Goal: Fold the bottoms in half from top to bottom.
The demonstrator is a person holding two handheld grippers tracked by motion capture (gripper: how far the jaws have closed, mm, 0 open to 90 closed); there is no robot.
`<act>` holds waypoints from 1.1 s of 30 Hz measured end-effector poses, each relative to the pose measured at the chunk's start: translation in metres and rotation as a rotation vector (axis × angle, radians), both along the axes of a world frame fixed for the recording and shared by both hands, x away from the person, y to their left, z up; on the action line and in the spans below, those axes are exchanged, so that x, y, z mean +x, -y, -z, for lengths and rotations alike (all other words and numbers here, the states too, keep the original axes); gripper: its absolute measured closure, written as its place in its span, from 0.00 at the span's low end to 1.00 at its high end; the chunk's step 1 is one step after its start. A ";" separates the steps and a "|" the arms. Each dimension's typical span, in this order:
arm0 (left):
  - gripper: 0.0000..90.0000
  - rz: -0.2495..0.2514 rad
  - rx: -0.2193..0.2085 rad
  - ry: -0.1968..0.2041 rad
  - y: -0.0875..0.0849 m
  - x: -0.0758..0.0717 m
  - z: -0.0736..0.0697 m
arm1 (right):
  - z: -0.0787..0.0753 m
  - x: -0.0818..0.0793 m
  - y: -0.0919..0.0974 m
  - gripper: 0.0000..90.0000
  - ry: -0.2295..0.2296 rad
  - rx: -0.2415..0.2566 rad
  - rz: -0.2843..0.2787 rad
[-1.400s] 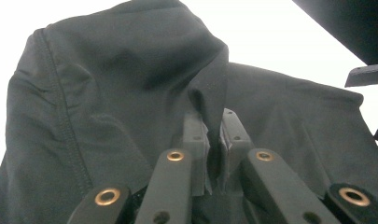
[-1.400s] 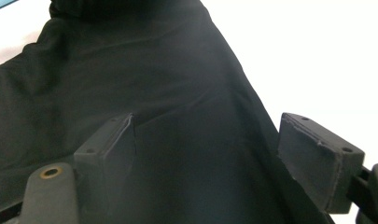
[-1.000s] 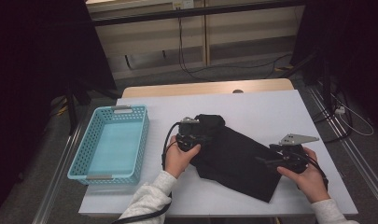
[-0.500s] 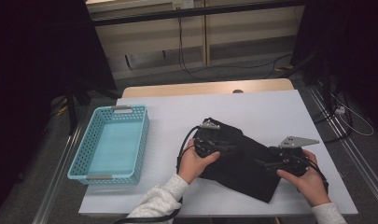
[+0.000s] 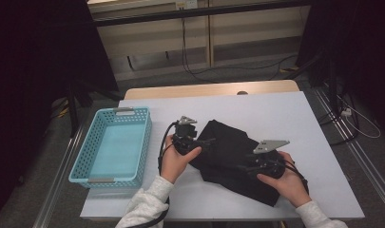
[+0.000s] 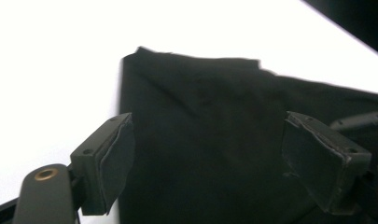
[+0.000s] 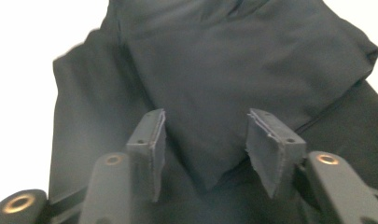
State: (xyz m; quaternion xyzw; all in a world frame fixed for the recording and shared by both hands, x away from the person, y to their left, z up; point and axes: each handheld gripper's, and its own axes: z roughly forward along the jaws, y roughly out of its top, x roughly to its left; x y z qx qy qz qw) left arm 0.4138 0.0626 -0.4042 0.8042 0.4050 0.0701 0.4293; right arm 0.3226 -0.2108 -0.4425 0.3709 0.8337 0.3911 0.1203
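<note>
White table (image 5: 294, 118): blue basket (image 5: 115, 147) left of black cloth (image 5: 230, 156).

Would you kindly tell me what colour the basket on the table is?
The basket is light blue, a perforated plastic one; the high view shows it best.

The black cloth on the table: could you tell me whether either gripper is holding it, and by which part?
Neither holds it. The left gripper has just been opening and the right gripper closing, both jaws apart over the black cloth, pinching nothing.
</note>
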 end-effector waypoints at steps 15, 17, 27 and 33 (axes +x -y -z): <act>0.17 -0.037 0.037 -0.044 -0.027 -0.004 0.013 | 0.008 -0.002 0.009 0.97 0.011 -0.064 -0.018; 0.16 -0.030 0.040 -0.054 -0.028 -0.006 0.015 | 0.005 -0.003 0.012 0.99 0.025 -0.044 -0.010; 0.16 -0.021 0.035 -0.072 -0.030 -0.009 0.022 | -0.019 -0.028 0.035 0.99 0.092 -0.018 0.032; 0.15 -0.017 0.028 -0.082 -0.030 -0.009 0.023 | -0.020 -0.049 0.043 0.99 0.076 -0.007 0.036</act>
